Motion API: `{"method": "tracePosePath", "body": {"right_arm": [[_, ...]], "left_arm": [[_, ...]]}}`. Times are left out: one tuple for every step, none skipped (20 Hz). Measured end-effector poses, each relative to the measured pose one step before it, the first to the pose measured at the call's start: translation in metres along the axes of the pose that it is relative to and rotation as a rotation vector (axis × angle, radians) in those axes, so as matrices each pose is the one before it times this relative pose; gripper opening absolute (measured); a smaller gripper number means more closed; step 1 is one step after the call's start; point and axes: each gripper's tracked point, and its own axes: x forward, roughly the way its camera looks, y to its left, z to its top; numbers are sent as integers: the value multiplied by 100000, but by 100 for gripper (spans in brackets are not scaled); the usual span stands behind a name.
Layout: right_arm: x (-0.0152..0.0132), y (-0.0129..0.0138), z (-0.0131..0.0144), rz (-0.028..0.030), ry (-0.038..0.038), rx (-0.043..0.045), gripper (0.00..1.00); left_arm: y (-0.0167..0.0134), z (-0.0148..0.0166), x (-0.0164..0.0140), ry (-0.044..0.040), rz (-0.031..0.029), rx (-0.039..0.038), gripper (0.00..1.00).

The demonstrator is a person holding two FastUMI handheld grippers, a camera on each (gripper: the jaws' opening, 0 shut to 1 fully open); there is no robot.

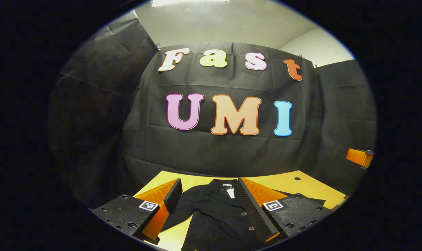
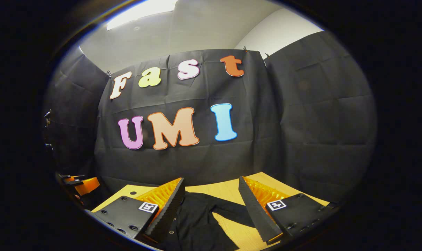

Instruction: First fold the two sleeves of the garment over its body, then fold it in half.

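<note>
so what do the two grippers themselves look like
Both match: the left gripper and right gripper each have two wedge-shaped jaws, orange ribbed plastic faced with black textured pads, on black bolted blocks each carrying a small black-and-white square marker.

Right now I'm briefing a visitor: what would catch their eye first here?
A black buttoned garment lies spread on the yellow wooden table, collar toward the wall. The open left gripper frames its collar, while the open right gripper hangs over a sleeve.
</note>
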Motion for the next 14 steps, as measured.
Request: {"method": "tracePosePath", "body": {"right_arm": [[98,-89,158,-105,-310,-226,94],[61,-32,-101,16,28,-125,94],[164,90,-46,404,342,10,94],[95,156,-240,465,510,104,94],[71,103,-74,341,310,32,94],[28,53,-29,344,16,-165,94],[151,78,26,314,26,-318,94],[90,77,-118,380,261,-375,94],[125,35,-187,366,416,-444,94],[38,-106,-161,-72,400,-333,94],[161,-251,-76,-7,445,85,94],[-85,-129,-177,273,297,525,97],[101,-160,1,252,-62,534,97],[-33,-184,-80,118,73,185,97]], "left_arm": [[277,71,-11,-258,975,-289,93],[201,80,20,-203,926,-365,93],[186,-46,-54,-72,946,-53,93],[180,134,9,-140,585,210,93],[-40,-61,-107,-224,142,194,93],[50,105,63,-159,62,337,93],[216,10,15,-74,442,426,92],[230,64,2,-115,774,231,93],[297,-18,-24,-246,956,-189,93],[162,11,-15,-10,990,-422,93],[304,-106,-24,83,1080,-328,92],[290,0,-146,-23,1306,7,92],[378,175,-121,-645,1583,115,93],[450,278,-175,-779,1800,144,92]]}}
